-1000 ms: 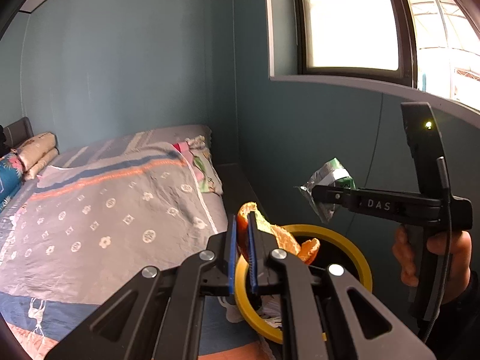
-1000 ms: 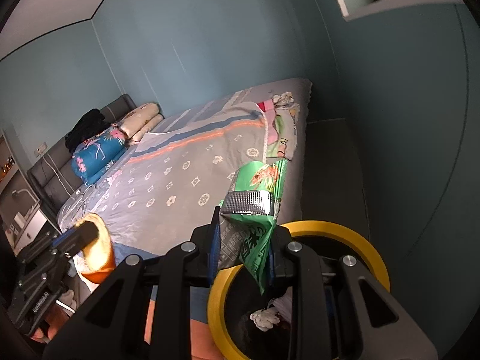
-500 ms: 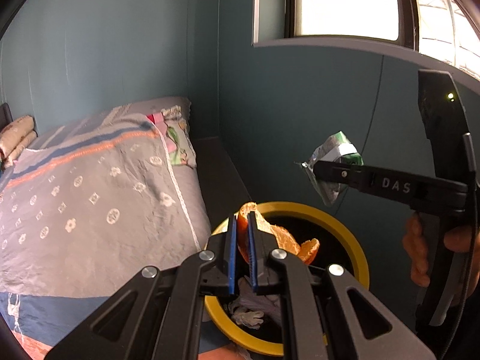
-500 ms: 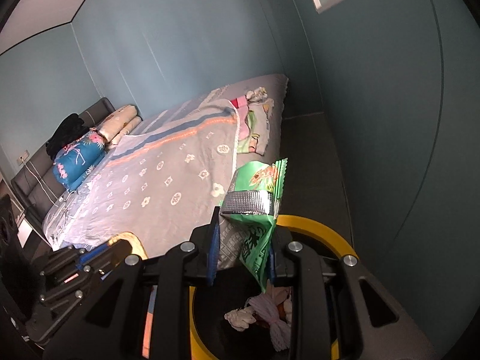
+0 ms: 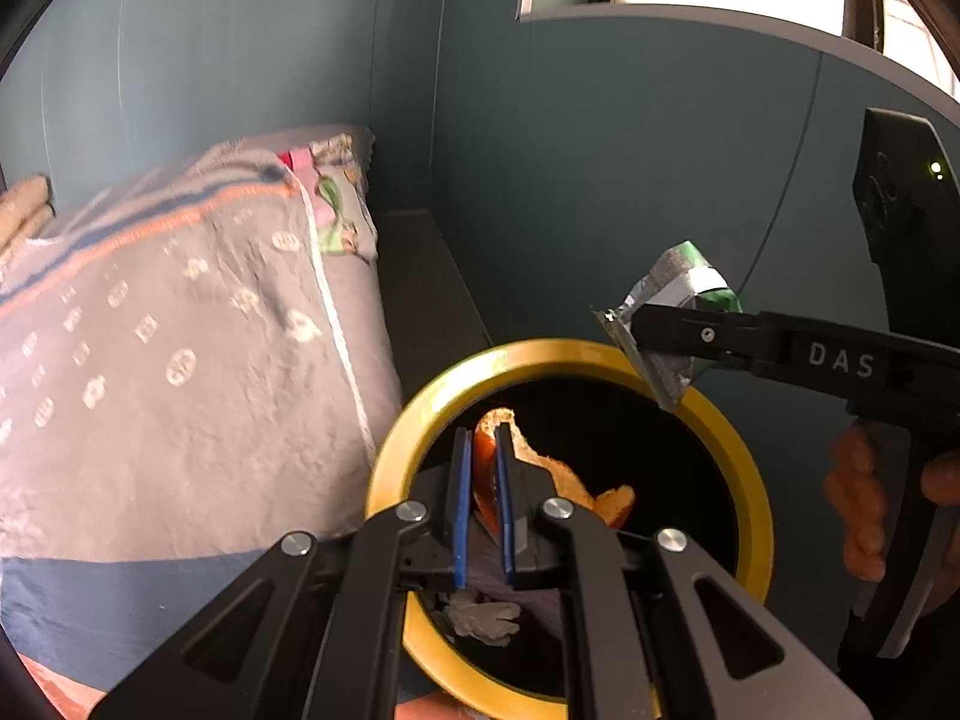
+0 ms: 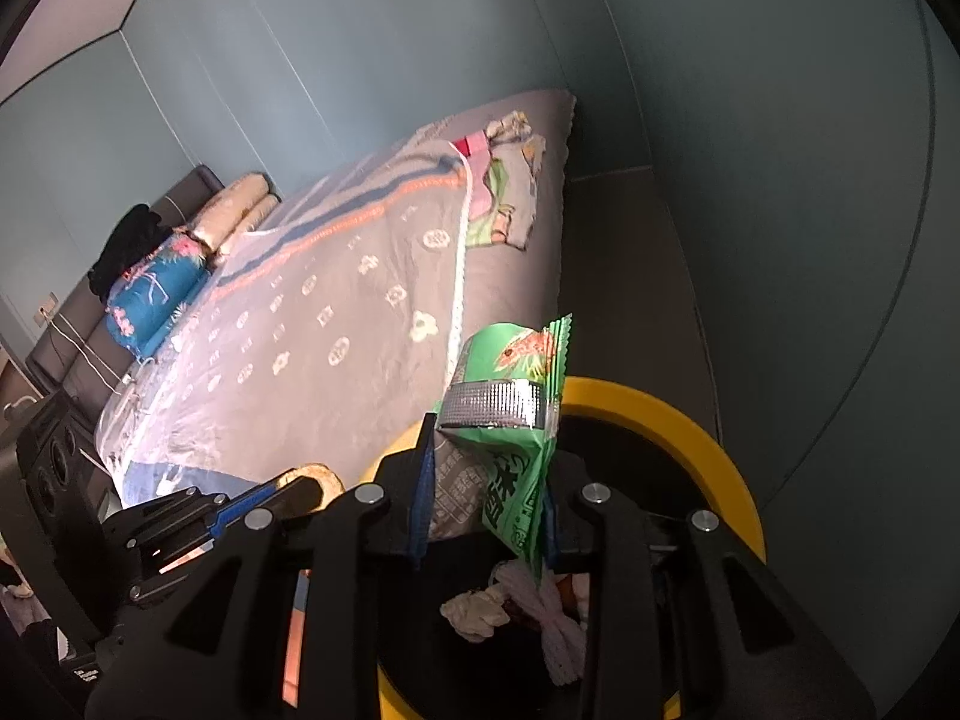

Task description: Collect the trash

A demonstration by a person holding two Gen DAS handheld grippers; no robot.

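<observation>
A black trash bin with a yellow rim [image 5: 606, 354] stands on the floor between the bed and the wall; it also shows in the right wrist view [image 6: 690, 420]. My left gripper [image 5: 483, 438] is shut on an orange peel [image 5: 558, 468] and holds it over the bin's mouth. My right gripper [image 6: 486, 450] is shut on a green snack wrapper [image 6: 510, 414], held above the bin's rim; the wrapper shows in the left wrist view [image 5: 678, 312] too. Crumpled tissues [image 6: 474, 612] lie inside the bin.
A bed with a grey patterned blanket [image 5: 180, 348] fills the left. A teal wall [image 5: 600, 180] with a window sill stands right behind the bin. A dark floor strip [image 6: 624, 258] runs between bed and wall. Pillows [image 6: 156, 294] lie at the bed's head.
Both grippers have moved forward and down toward the bin. The orange peel now sits over the bin's opening, and the wrapper is nearer its rim. Both grips stay shut.
</observation>
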